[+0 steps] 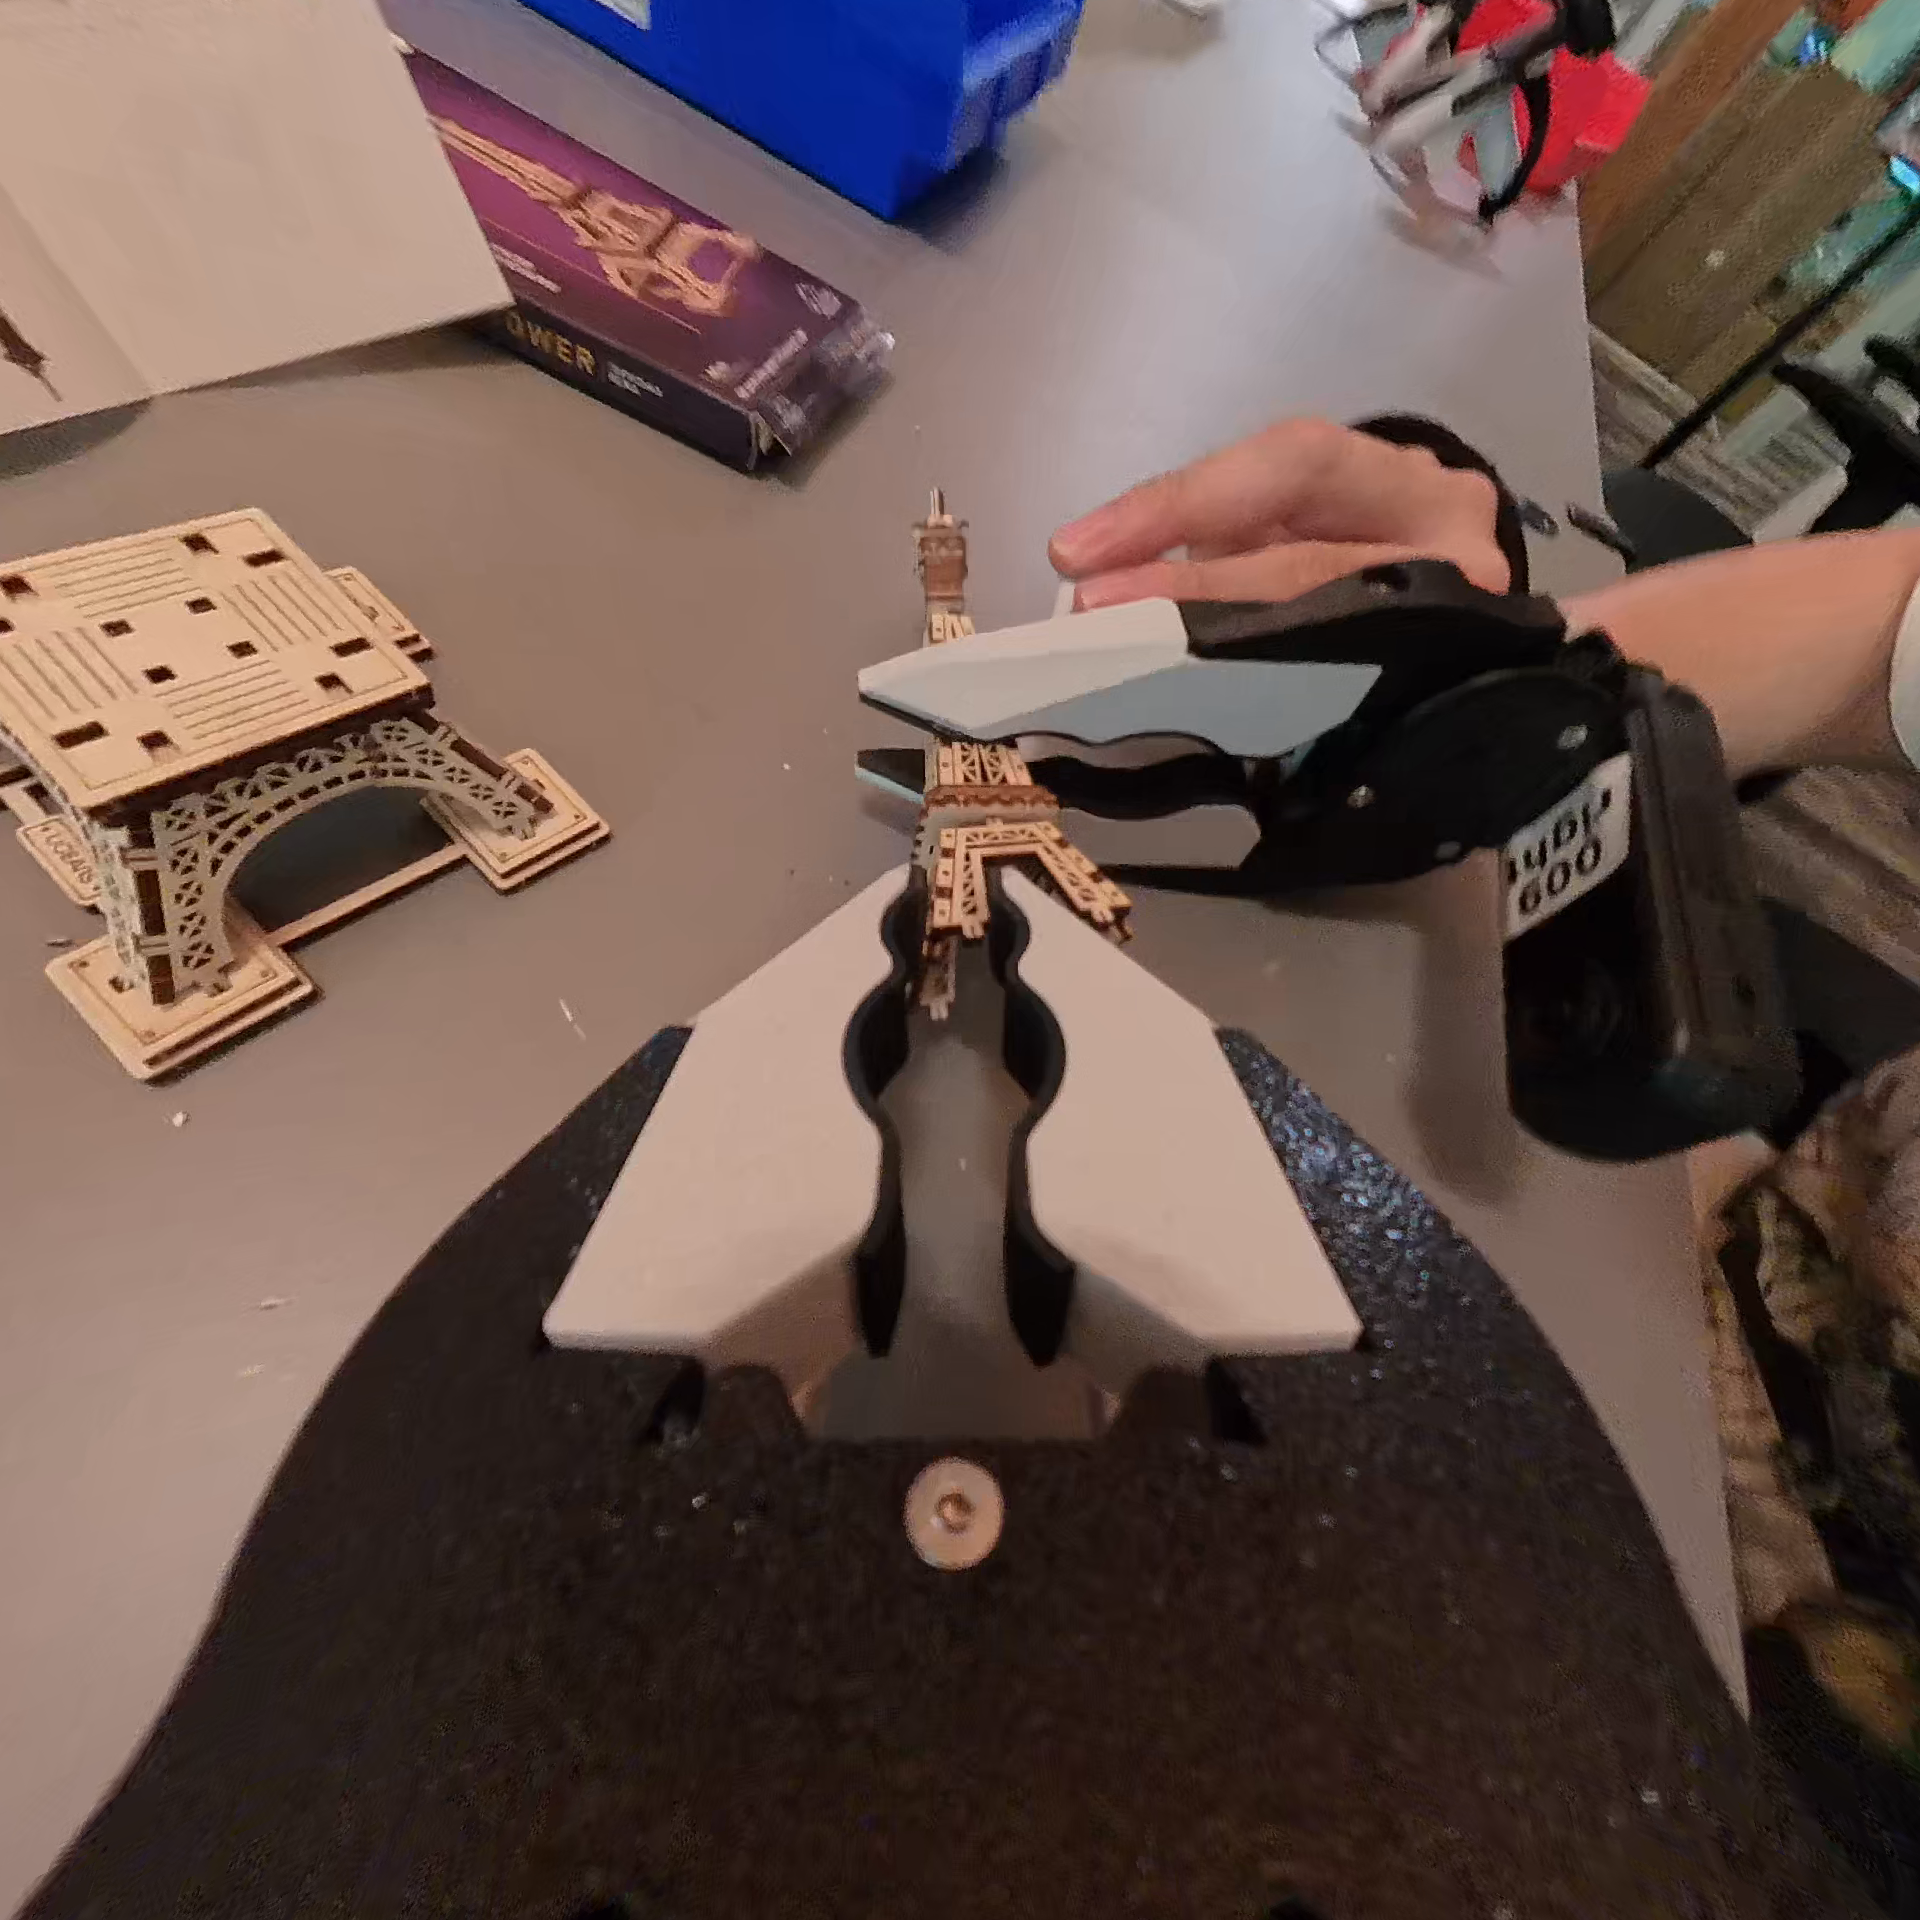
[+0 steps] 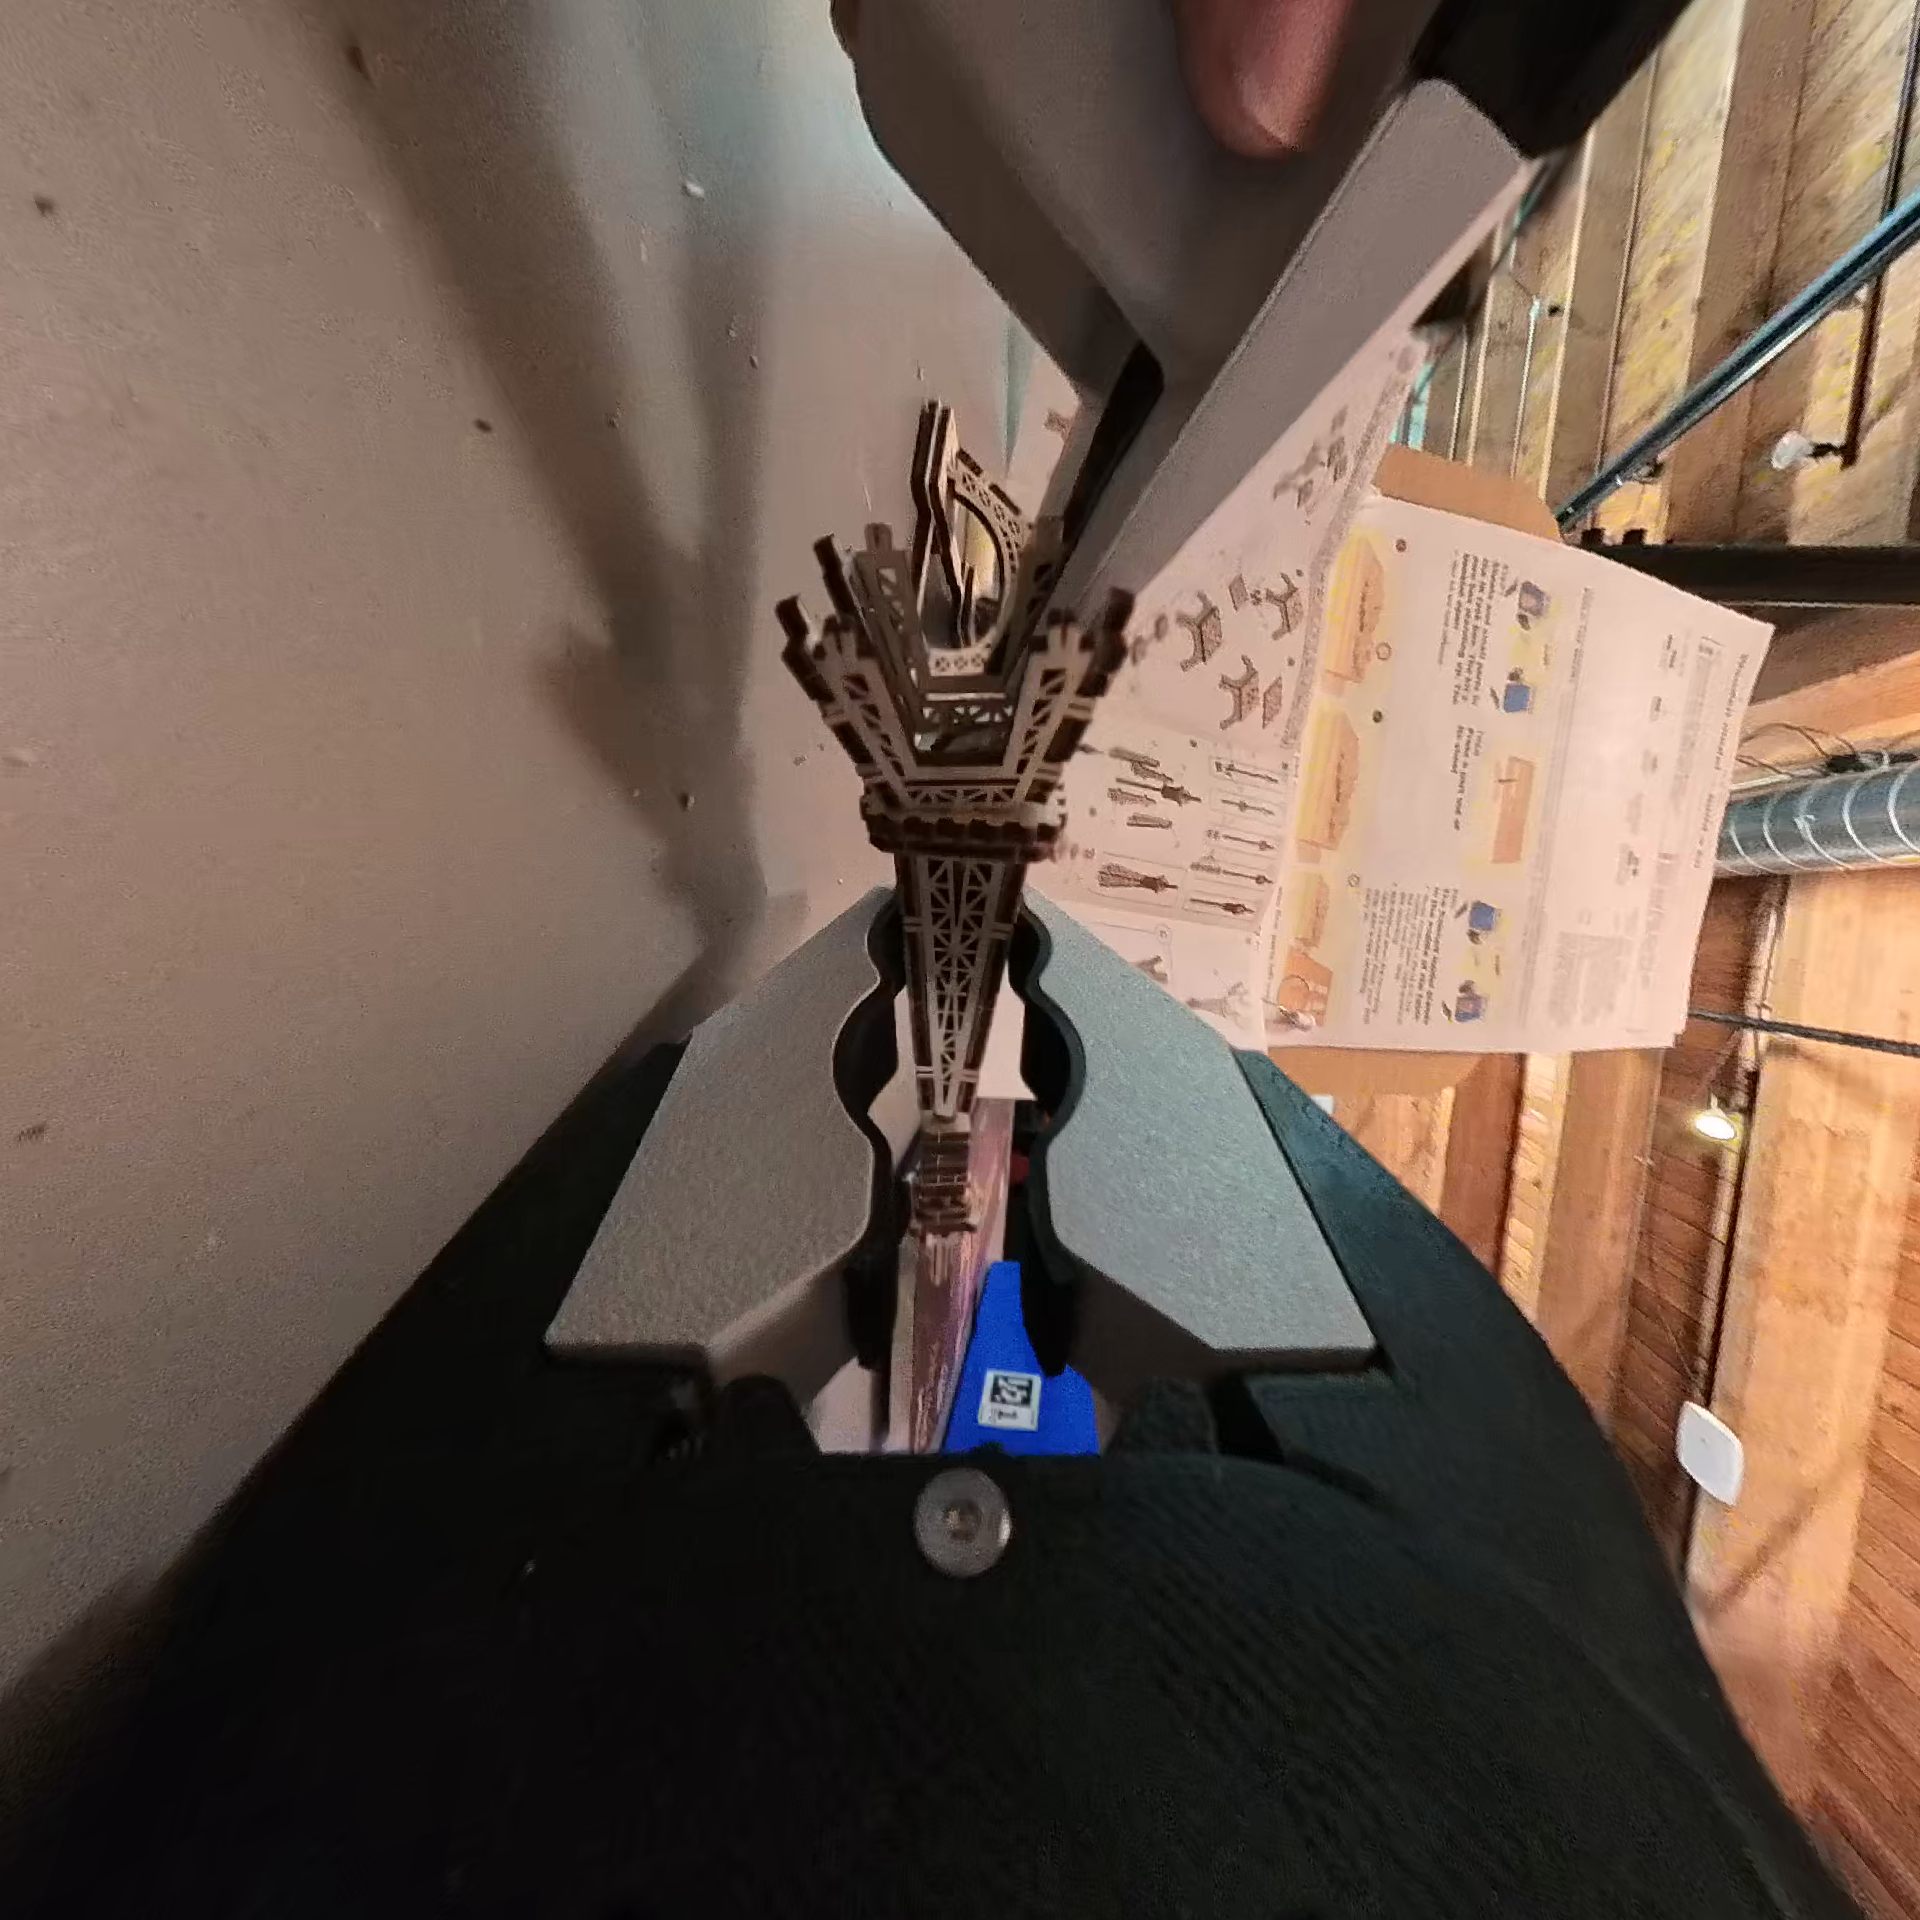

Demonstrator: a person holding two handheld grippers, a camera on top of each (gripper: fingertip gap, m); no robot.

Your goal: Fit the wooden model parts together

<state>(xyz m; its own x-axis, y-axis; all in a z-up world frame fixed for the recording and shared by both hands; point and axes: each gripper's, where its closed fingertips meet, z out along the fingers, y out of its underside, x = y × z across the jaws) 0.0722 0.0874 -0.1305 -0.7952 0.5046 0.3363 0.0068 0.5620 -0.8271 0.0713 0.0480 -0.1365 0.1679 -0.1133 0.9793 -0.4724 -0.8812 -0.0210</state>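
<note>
From the left wrist view, the left gripper (image 1: 951, 935) pinches a leg of the thin pale wooden tower top (image 1: 971, 821). The right gripper (image 1: 883, 727) squeezes its middle from the side. The wide wooden tower base (image 1: 208, 748) sits well apart on the grey table (image 1: 675, 644).

From the right wrist view, the right gripper (image 2: 951, 935) is clamped on the tower top's (image 2: 951, 769) thin shaft, legs pointing away.

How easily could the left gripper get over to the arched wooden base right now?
Probably not yet. The left gripper is shut on a leg of the tower's upper section, which the right gripper also clamps. The table between it and the arched base looks free.
</note>
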